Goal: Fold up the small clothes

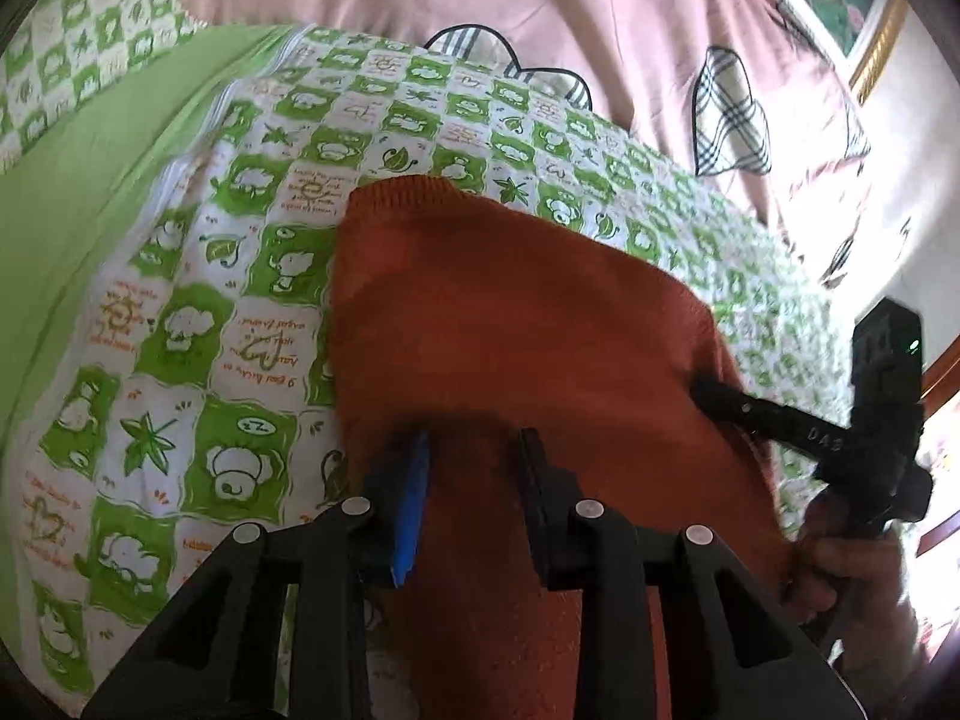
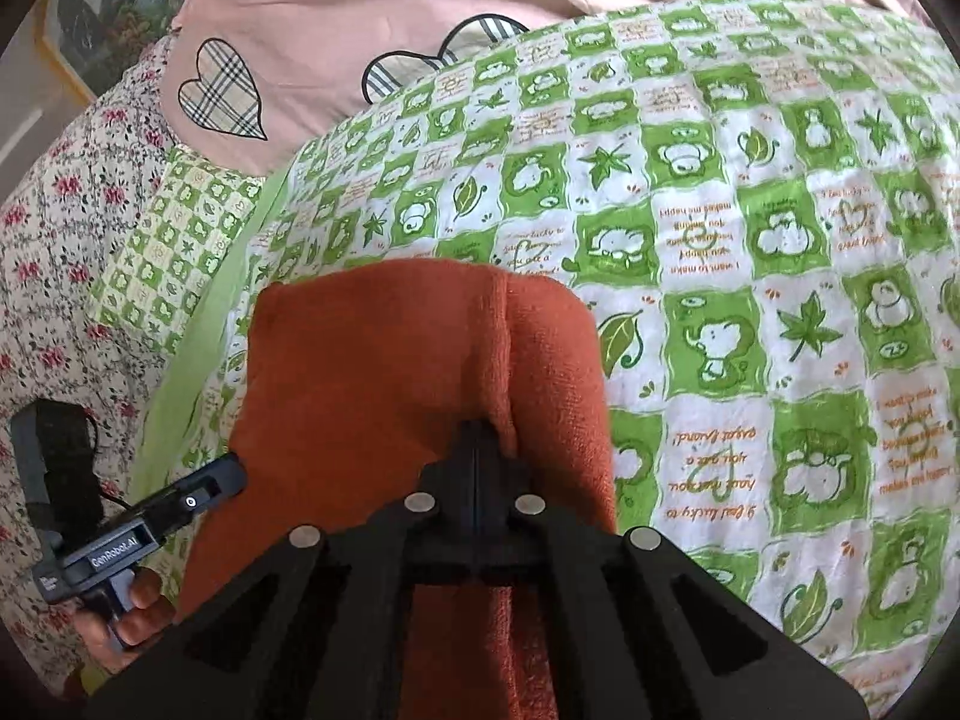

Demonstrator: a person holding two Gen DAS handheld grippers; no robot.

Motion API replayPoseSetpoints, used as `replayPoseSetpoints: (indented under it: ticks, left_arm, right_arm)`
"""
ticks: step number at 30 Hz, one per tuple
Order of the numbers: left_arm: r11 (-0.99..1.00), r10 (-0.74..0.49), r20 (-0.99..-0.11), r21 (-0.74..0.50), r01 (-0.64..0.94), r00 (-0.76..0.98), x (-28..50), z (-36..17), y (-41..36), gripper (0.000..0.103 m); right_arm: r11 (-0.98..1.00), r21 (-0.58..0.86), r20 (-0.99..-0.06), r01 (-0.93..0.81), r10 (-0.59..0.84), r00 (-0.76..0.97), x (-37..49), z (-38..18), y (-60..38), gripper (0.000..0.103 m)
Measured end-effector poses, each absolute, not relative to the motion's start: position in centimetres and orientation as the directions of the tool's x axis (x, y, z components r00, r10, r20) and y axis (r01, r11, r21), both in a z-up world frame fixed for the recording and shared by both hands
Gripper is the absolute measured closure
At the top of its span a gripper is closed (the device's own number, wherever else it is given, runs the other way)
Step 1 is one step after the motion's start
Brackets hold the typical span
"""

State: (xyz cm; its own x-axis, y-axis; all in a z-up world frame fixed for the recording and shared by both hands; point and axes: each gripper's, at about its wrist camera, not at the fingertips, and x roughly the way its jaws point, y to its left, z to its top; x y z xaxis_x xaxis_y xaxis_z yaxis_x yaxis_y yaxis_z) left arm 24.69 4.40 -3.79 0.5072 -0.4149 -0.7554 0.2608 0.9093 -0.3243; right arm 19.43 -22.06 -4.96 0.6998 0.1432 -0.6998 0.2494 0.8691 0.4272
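Observation:
An orange knitted garment [image 1: 510, 300] [image 2: 372, 360] lies on the green-and-white quilt, its near part drawn up toward both grippers. My left gripper [image 1: 474, 444] has its blue and black fingers apart over the garment's near edge. Orange fabric fills the gap between them, and I see no pinch. My right gripper [image 2: 477, 438] is shut, with a raised ridge of the orange fabric running up into its tips. In the left wrist view the right gripper [image 1: 708, 390] touches the garment's right edge. In the right wrist view the left gripper [image 2: 234, 471] is at the garment's left edge.
The quilt [image 1: 240, 300] [image 2: 750, 240] spreads out to the left, right and far side of the garment. A pink sheet with plaid hearts [image 1: 480, 0] lies beyond it. A floral cloth [image 2: 60, 210] hangs at the left. Hands [image 1: 840, 570] [image 2: 138, 606] hold the gripper handles.

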Motion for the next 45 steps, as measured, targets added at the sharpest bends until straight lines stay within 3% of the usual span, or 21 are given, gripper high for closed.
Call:
replayPoseSetpoints:
  ticks: [3, 12, 15, 21, 24, 45]
  left_arm:
    - [0.913, -0.404, -0.757, -0.306, 0.269, 0.513, 23.5, -3.0, 4.4, 0.073]
    - [0.834, -0.549, -0.659, -0.392, 0.388, 0.515, 13.2, -0.1, 6.2, 0.073]
    - [0.817, -0.573, -0.662, -0.414, 0.401, 0.484, 10.9, -1.0, 6.5, 0.073]
    - [0.838, -0.539, -0.714, -0.406, 0.364, 0.446, 8.9, -4.7, 6.6, 0.073]
    - [0.843, -0.532, -0.715, -0.399, 0.360, 0.454, 8.5, -4.8, 6.5, 0.073]
    - [0.878, -0.472, -0.747, -0.353, 0.323, 0.468, 7.3, -5.5, 5.8, 0.071]
  right_arm:
    - [0.846, 0.469, -0.686, 0.254, 0.167, 0.708, 18.5, -4.4, -22.3, 0.103]
    - [0.868, 0.466, -0.646, 0.174, 0.199, 0.737, 10.6, -1.3, -18.9, 0.099]
    - [0.882, 0.446, -0.653, 0.152, 0.205, 0.729, 8.0, -1.5, -17.5, 0.099]
    - [0.920, 0.301, -0.775, 0.252, 0.081, 0.627, 5.3, -5.6, -17.1, 0.100]
    - [0.894, 0.352, -0.754, 0.277, 0.096, 0.650, 4.1, -6.8, -18.5, 0.103]
    - [0.879, 0.339, -0.762, 0.334, 0.048, 0.646, 2.9, -7.1, -19.0, 0.103]
